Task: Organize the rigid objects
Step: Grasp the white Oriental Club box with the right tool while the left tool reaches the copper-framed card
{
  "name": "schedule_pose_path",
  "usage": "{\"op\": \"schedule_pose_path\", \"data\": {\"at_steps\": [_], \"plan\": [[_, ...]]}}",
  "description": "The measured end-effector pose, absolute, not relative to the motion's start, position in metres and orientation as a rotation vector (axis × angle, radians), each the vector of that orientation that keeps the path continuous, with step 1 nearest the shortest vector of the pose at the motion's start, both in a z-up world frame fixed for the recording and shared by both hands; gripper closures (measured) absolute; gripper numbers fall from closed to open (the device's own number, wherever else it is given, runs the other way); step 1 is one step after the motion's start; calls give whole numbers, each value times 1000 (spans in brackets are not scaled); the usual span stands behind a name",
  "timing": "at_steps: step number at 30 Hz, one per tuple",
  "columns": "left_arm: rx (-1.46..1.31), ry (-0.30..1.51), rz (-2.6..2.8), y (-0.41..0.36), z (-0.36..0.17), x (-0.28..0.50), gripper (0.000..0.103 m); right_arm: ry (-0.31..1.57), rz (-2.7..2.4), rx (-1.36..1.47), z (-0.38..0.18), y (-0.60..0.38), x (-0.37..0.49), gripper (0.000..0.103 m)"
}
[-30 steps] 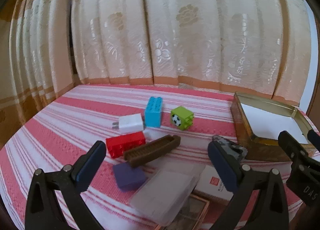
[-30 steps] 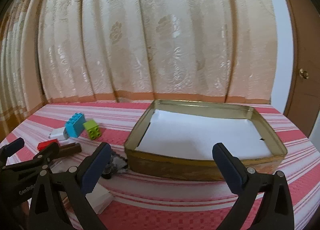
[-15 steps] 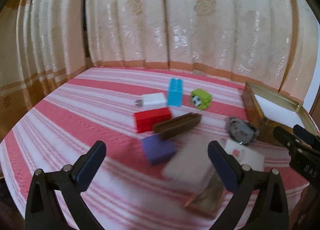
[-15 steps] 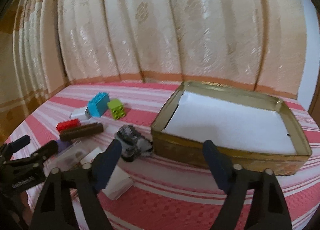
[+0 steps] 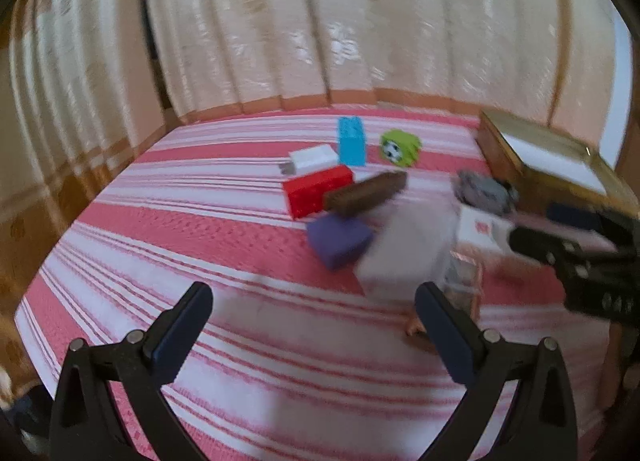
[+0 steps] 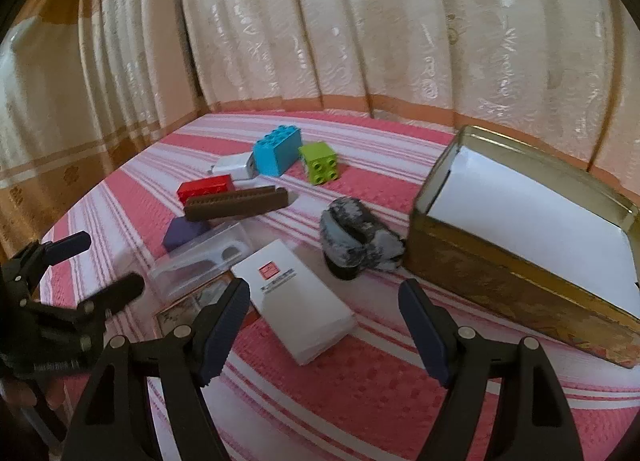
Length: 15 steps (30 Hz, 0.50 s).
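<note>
Both tongs have come lower over the striped bench [image 6: 360, 401]. Right tongs [image 6: 324, 325] have closed a bit but stay open, holding nothing, just above the white box [image 6: 296, 313]. Left tongs [image 5: 312, 325] gape wide, empty. Farther back lie the brown comb [image 6: 236, 205], red block [image 6: 206, 187], blue block [image 6: 276, 155] and green block [image 6: 320, 163]. The tin [image 6: 500, 289] sits right.

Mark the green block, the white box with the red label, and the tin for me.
green block [image 6: 320, 163], right wrist view, studded front face
white box [image 6: 298, 307], right wrist view, middle of top face
tin [image 6: 496, 289], right wrist view, near side wall
</note>
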<state>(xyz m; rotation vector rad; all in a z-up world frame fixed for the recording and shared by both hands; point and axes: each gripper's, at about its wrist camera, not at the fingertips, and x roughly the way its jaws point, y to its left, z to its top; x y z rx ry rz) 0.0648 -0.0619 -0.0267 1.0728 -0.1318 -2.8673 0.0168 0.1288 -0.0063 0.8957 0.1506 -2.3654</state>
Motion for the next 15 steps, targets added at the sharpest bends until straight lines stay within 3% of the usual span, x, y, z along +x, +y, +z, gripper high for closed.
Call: {"op": "schedule_pose_path", "data": {"at_steps": [13,15], "plan": [[1326,-120,-2967,-24,-45,63,1,310,-2256,978,-20,100,4,25],[1354,-129,-2956,-20,-50,59,1,275,-2217,992,-21,103,-2,34]]}}
